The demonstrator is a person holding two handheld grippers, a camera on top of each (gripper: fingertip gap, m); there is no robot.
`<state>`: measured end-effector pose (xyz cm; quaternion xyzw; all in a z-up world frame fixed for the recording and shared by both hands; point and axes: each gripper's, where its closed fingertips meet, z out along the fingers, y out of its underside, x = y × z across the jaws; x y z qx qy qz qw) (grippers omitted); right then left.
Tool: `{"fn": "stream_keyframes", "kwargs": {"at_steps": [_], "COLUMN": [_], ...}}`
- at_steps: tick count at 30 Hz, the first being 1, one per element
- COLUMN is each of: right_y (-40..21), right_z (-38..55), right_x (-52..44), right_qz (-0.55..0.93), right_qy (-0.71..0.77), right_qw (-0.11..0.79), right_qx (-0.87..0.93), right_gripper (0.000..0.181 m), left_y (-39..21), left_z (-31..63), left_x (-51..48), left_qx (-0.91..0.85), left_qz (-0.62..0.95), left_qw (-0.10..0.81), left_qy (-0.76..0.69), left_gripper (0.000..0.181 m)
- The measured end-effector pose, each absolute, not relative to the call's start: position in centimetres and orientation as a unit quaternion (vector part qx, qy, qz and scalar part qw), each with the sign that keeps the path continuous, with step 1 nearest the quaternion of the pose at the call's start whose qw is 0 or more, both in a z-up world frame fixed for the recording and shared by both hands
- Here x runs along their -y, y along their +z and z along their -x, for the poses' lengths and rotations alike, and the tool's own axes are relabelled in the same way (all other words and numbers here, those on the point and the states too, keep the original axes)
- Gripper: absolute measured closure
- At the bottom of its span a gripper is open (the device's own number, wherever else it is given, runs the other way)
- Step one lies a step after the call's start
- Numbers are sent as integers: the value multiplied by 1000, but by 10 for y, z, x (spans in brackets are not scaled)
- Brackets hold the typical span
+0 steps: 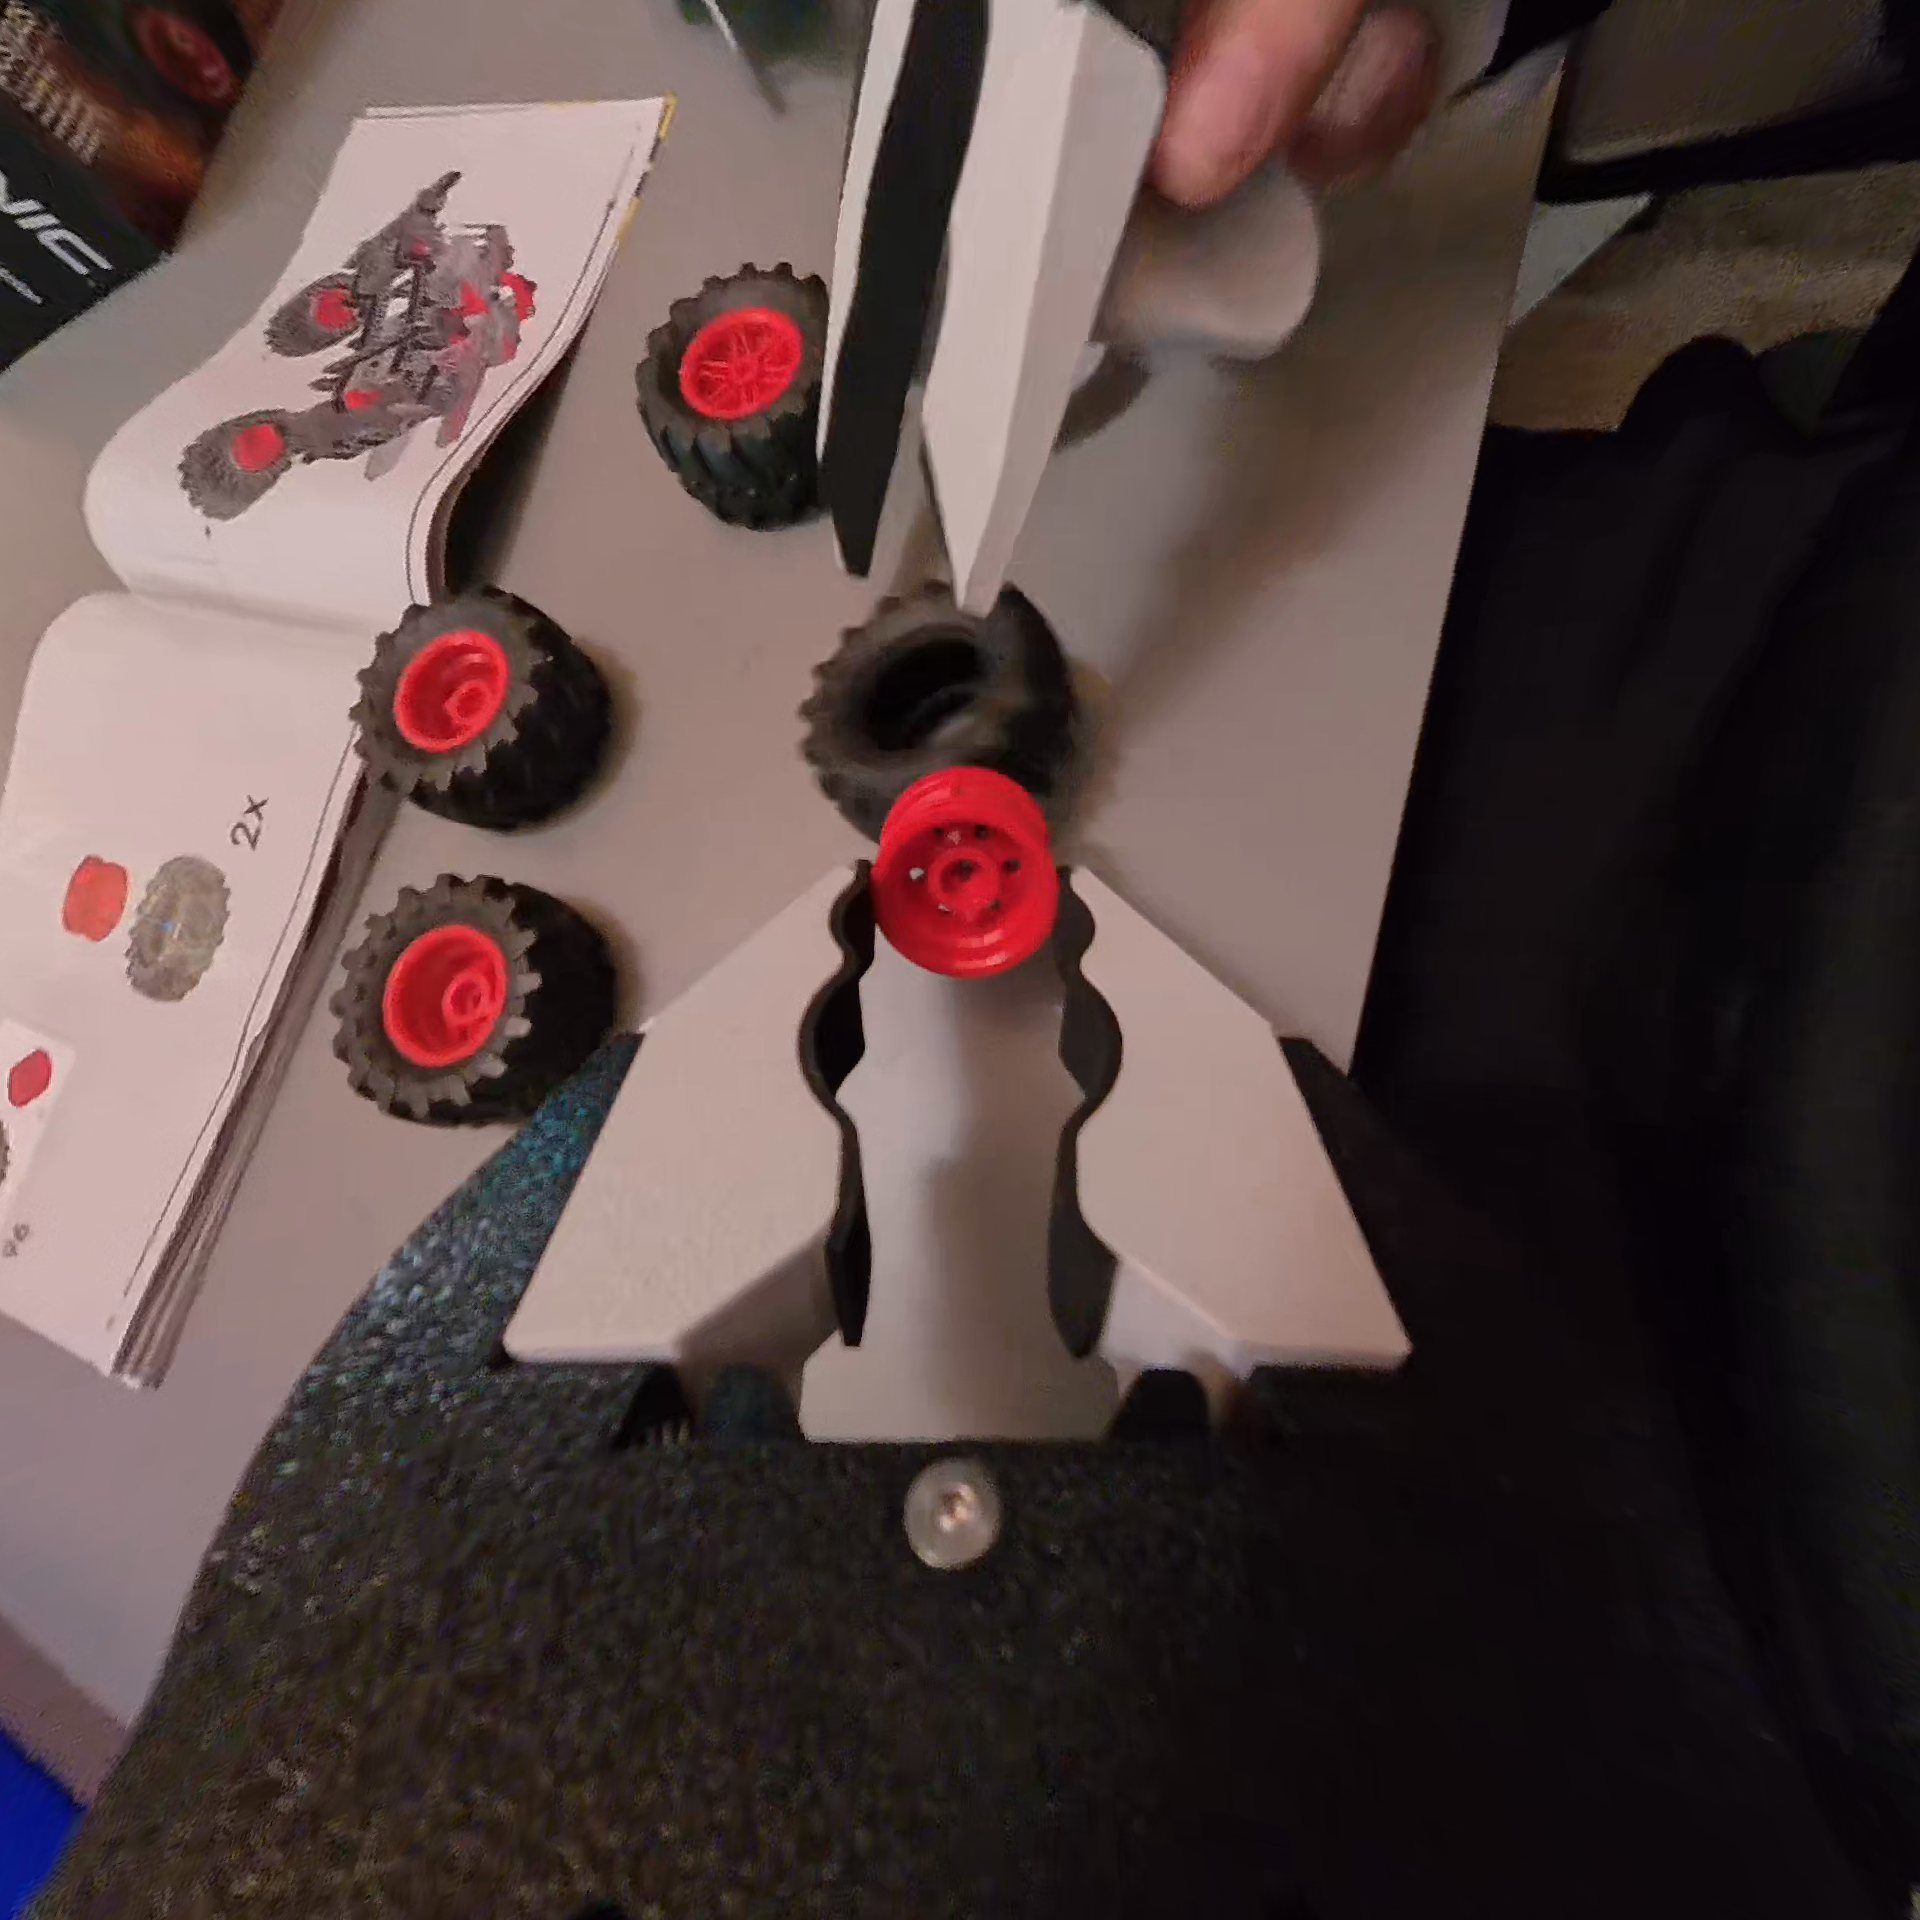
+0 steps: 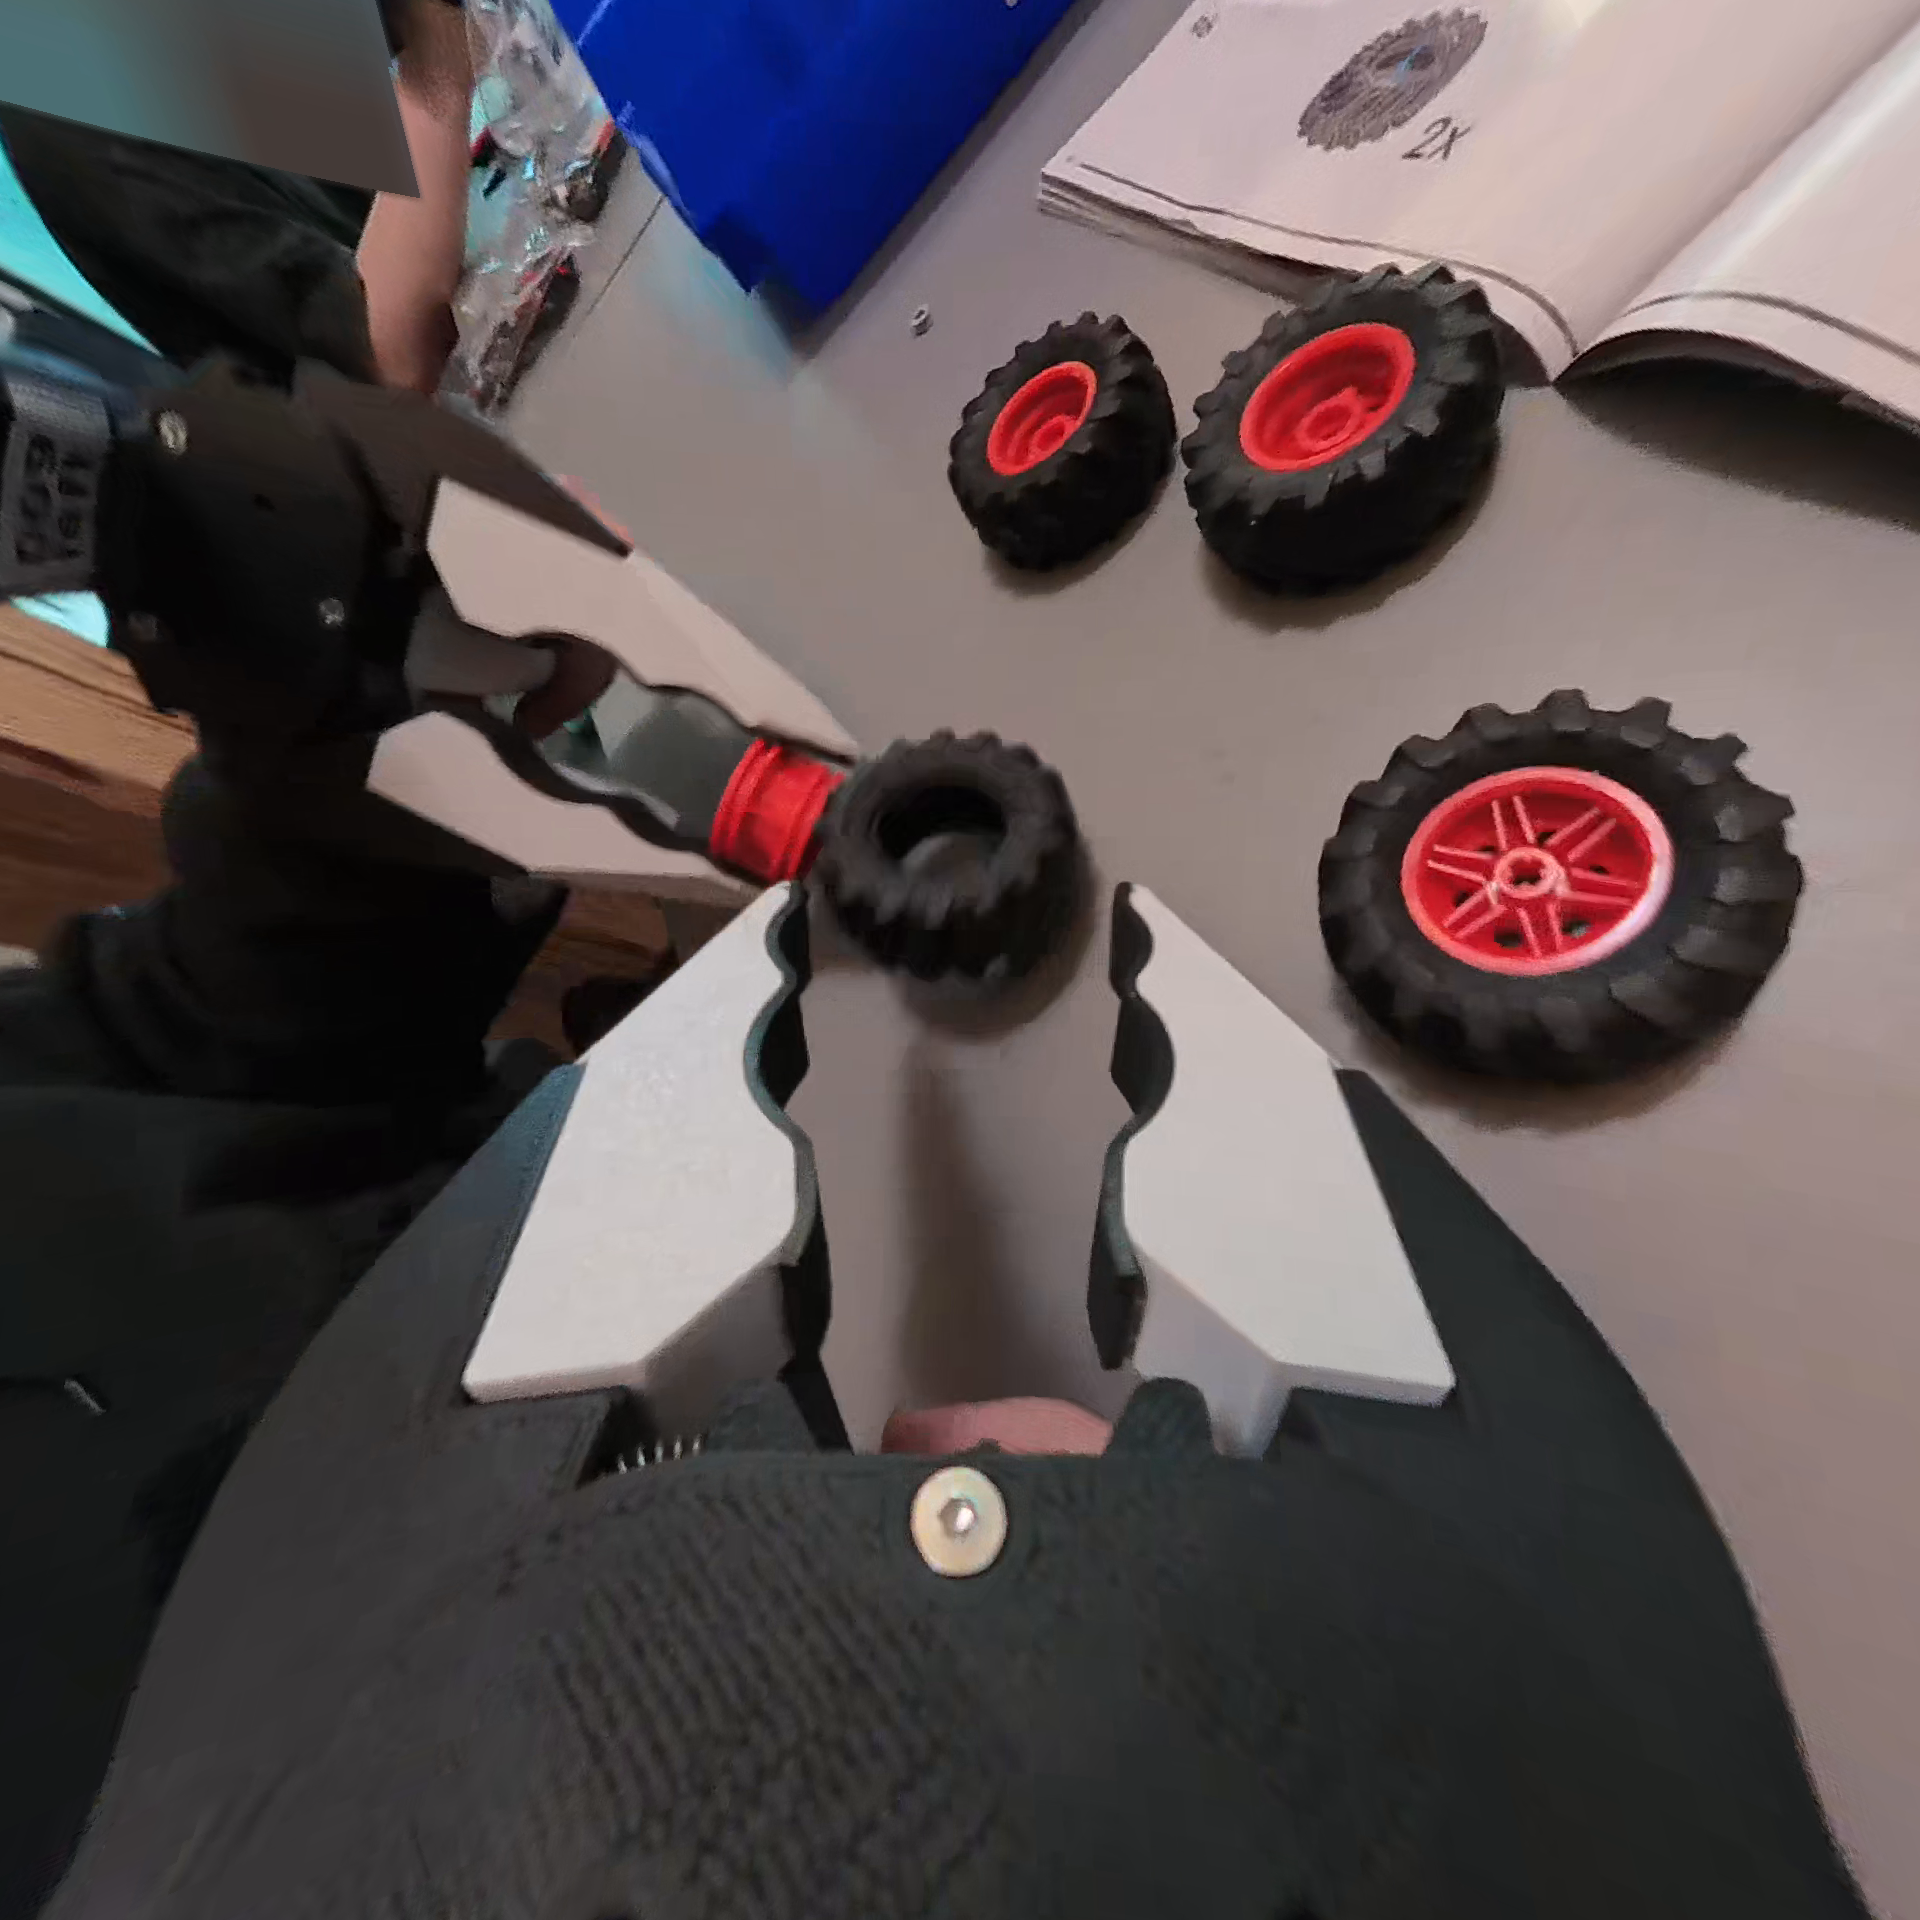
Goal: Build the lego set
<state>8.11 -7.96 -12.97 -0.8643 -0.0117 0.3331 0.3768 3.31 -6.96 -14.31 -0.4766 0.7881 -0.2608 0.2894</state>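
My left gripper (image 1: 963, 876) is shut on a red wheel rim (image 1: 966, 883) and holds it against the near side of an empty black tyre (image 1: 935, 707) lying on the grey table (image 1: 1247, 623). In the right wrist view the left gripper (image 2: 792, 816) comes in from the left with the rim (image 2: 774, 810) touching the tyre (image 2: 945, 852). My right gripper (image 2: 958, 906) is open, its fingertips just short of the tyre on either side. It also shows in the left wrist view (image 1: 920, 582), coming down from the top with its tips at the tyre's far edge.
Three finished wheels with red rims stand on the table (image 1: 743, 395) (image 1: 483, 707) (image 1: 473, 997). An open instruction booklet (image 1: 208, 831) lies to their left. A blue box (image 2: 810, 135) and a plastic bag of parts (image 2: 530, 208) sit farther off. The table edge (image 1: 1434, 727) is close on the right. About 6 cm separates my left fingertips from my right.
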Motion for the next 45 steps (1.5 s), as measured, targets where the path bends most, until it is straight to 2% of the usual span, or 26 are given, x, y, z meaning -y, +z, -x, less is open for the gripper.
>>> {"fn": "stream_keyframes", "kwargs": {"at_steps": [6, 10, 13, 17, 18, 20, 21, 23, 25, 29, 34, 37, 41, 42, 45], "right_y": [-133, -145, -154, -145, -140, -133, -131, -131, -133, -128, -131, -133, -128, -126, -130], "right_z": [-85, -82, -82, -89, -91, -94, -94, -93, -95, -90, -91, -88, -91, -89, -91], "right_x": [97, 96, 98, 100, 100, 99, 98, 98, 95, 92, 91, 93, 89, 89, 88], "right_qz": [876, 877, 886, 875, 871, 861, 857, 854, 855, 844, 843, 840, 834, 830, 835], "right_qy": [192, 148, 146, 126, 123, 124, 130, 143, 138, 136, 92, 85, 49, 47, 31], "right_qw": [422, 416, 394, 419, 430, 449, 455, 458, 460, 474, 468, 463, 475, 479, 469], "right_qx": [132, 190, 195, 204, 205, 204, 204, 202, 194, 212, 248, 269, 276, 280, 285], "right_gripper": [112, 124, 122, 122, 126, 152, 159, 156, 144, 150, 146, 139, 159, 161, 162], "left_y": [-131, -127, -135, -138, -138, -140, -140, -142, -142, -140, -139, -123, -107, -109, -119], "left_z": [-48, -62, -71, -82, -83, -84, -86, -88, -88, -84, -78, -78, -79, -79, -77], "left_x": [77, 80, 81, 85, 85, 89, 89, 89, 88, 89, 80, 78, 80, 78, 76], "left_qx": [-811, -824, -842, -852, -855, -859, -858, -852, -847, -841, -838, -835, -818, -820, -840], "left_qz": [449, 450, 446, 447, 446, 440, 441, 451, 460, 469, 475, 461, 468, 467, 439], "left_qw": [281, 249, 216, 184, 180, 165, 164, 159, 152, 135, 145, 184, 203, 208, 216], "left_qy": [-248, -236, -212, -201, -197, -202, -205, -211, -219, -233, -224, -237, -266, -257, -235], "left_gripper": [150, 150, 150, 150, 150, 150, 150, 150, 150, 144, 134, 142, 166, 173, 181]}}
